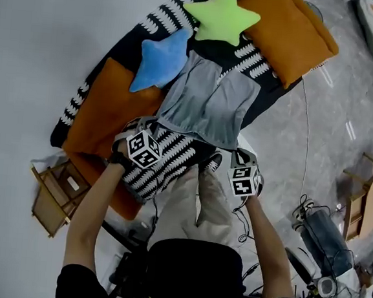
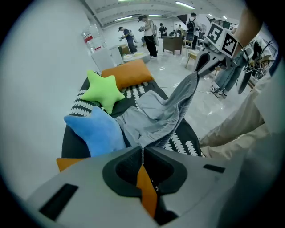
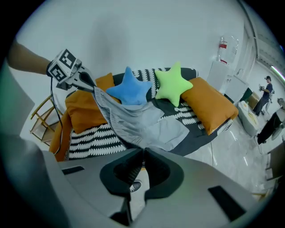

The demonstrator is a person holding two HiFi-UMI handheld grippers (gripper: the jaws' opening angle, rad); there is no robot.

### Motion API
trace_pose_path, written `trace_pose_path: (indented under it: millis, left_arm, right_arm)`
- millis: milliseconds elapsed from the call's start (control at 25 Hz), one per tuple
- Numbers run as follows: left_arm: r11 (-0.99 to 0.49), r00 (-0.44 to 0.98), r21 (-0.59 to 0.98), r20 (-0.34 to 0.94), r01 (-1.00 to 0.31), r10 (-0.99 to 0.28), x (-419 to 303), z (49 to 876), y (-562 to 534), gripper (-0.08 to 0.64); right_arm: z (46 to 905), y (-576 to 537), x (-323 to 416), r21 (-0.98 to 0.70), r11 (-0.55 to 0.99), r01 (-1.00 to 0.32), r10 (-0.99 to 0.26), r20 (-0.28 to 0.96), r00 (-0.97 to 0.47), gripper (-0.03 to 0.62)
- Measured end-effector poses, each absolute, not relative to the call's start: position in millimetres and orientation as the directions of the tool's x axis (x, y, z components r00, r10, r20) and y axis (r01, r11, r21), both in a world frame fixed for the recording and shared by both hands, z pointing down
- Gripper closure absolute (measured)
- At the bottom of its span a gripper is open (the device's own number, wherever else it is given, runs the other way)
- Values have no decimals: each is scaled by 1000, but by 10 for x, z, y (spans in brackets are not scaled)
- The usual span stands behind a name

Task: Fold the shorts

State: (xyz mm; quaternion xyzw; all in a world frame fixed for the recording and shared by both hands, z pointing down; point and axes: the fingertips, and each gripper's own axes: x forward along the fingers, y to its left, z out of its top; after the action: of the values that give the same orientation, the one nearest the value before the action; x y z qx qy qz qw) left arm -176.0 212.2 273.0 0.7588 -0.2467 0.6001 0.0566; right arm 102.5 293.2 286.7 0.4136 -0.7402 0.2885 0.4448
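The grey shorts lie on the black-and-white patterned couch, legs towards the star pillows. My left gripper is shut on the near left corner of the waistband, and my right gripper is shut on the near right corner. In the left gripper view the shorts run from my shut left gripper up to the right gripper. In the right gripper view the fabric stretches from the right gripper to the left gripper.
A blue star pillow and a green star pillow lie beyond the shorts, with orange cushions at the right and left. A wooden stool stands at the left. Cables and a wooden chair are on the floor at the right.
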Motion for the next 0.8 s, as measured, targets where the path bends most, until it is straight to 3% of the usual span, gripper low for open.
trace_pose_path:
  millis: [440, 800]
  left_arm:
    - [-848, 223, -141, 931, -511, -289, -2135, 4155, 2841, 531]
    - [-748, 255, -17, 935, -664, -248, -2423, 5028, 3380, 531]
  right_arm:
    - [4180, 3752, 692, -39, 356, -934, -408, 892, -193, 555]
    - [5033, 4281, 468, -80, 288, -954, -384, 903, -191, 555]
